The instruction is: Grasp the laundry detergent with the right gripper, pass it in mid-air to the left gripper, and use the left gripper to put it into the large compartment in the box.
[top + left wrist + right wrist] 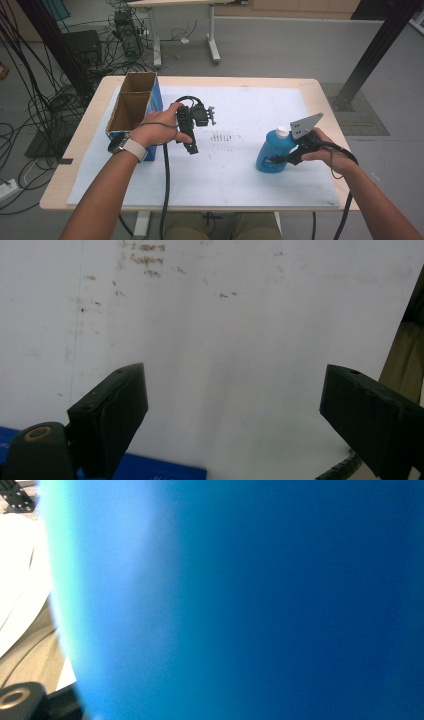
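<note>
The right gripper [282, 159] pinches the blue bottle [270, 150], which stands upright with a white cap on the white sheet [240, 180], at the right side of the table [75, 150]. The left gripper [191, 147] hangs above the sheet, its 2 jaws spread with nothing between them. Just beside the left hand [155, 130] stands the open cardboard box [132, 100].

A light wooden table with rounded corners [320, 87] fills the middle of the frame, covered by a white paper sheet [250, 175]. Around it lies a grey floor [280, 50]. In the upper left, tangled black cables [30, 105] spread beside a dark box-shaped unit [82, 47]. At top centre stands a second table on white metal legs [214, 40]. A black slanted post [380, 47] crosses the upper right.
</note>
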Demonstrator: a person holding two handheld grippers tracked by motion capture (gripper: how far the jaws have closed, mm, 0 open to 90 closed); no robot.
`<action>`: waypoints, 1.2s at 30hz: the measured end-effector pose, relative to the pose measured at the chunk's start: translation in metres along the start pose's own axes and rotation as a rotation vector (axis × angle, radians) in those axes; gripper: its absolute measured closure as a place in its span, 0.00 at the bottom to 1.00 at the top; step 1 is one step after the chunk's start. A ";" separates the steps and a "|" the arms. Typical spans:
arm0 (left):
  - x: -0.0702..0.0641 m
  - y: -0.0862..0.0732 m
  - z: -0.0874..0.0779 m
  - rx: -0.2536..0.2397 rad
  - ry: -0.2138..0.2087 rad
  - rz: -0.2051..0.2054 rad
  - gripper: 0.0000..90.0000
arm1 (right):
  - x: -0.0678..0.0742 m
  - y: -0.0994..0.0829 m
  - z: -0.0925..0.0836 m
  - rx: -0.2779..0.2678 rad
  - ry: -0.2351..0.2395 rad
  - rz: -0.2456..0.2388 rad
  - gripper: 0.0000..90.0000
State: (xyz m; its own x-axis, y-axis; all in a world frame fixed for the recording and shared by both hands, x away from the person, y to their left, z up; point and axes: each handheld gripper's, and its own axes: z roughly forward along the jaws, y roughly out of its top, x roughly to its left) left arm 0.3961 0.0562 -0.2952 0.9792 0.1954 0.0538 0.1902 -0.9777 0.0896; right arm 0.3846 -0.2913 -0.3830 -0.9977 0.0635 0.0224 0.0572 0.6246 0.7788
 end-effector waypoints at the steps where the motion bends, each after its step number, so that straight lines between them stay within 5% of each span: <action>1: 0.000 0.000 0.000 -0.001 -0.001 0.000 0.14 | 0.000 0.000 0.000 0.001 0.000 0.001 0.48; 36: 0.000 0.000 -0.003 -0.001 0.001 -0.001 0.14 | -0.001 0.001 0.000 0.001 0.002 0.000 0.48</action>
State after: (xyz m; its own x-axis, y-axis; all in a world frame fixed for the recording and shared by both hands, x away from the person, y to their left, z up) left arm 0.3961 0.0566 -0.2923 0.9791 0.1961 0.0544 0.1907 -0.9775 0.0904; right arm 0.3853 -0.2908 -0.3828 -0.9978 0.0623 0.0238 0.0577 0.6255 0.7781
